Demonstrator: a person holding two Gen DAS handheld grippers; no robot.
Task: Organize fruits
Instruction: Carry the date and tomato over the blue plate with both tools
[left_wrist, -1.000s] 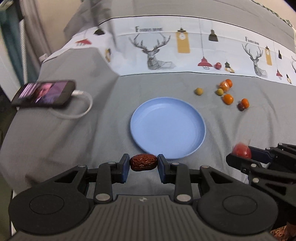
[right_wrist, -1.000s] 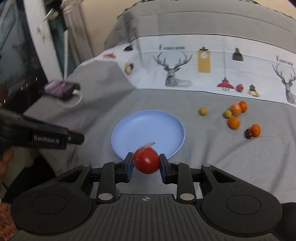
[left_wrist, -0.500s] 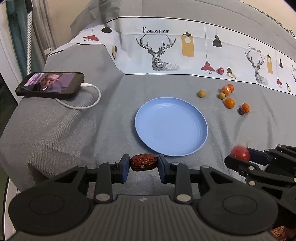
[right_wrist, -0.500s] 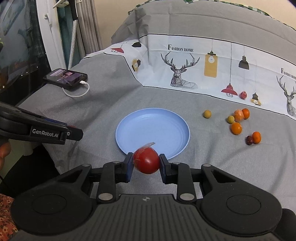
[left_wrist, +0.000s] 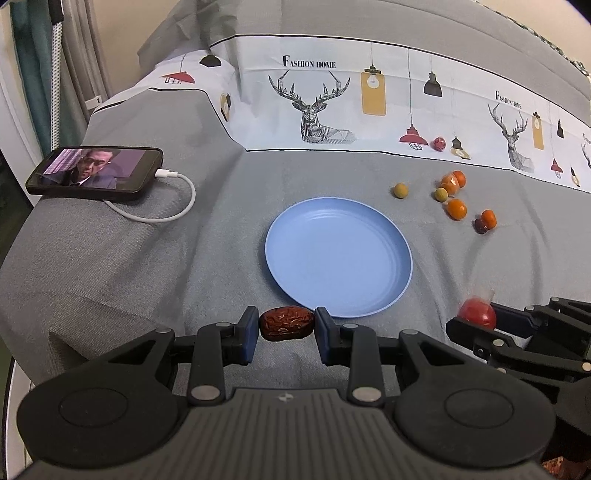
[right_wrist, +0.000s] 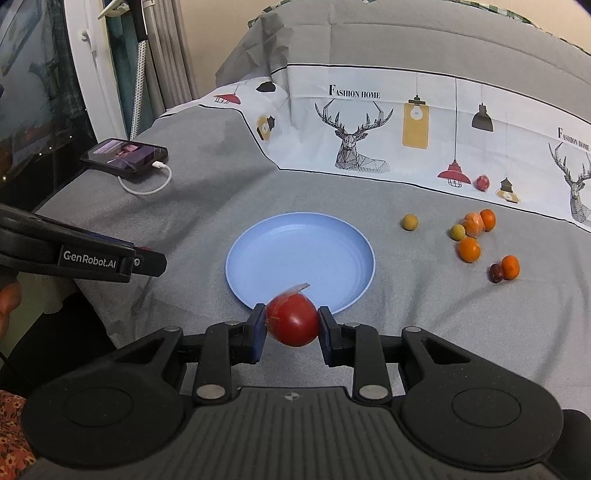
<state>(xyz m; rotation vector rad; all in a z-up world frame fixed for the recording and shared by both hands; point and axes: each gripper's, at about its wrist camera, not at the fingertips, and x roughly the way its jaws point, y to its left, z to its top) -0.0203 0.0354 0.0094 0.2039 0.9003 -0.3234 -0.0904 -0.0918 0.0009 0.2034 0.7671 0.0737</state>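
I have the plate (left_wrist: 338, 258) lying on the bedspread (left_wrist: 110, 266), just beyond my two grippers. My left gripper (left_wrist: 287, 325) holds a date (left_wrist: 287, 323) at the plate's near rim; my right gripper (right_wrist: 292, 325) holds a tomato (right_wrist: 292, 320) there too, to the right of the left one. The loose fruits (left_wrist: 456, 208) lie beyond the plate to its right. The phone (left_wrist: 96, 173) sits far left near the bed's edge, its cable (left_wrist: 173, 210) trailing toward the plate.

"FASHION HOME" on bedsheet (left_wrist: 332, 92) — "GenRobot.AI" on left claw (right_wrist: 162, 264)
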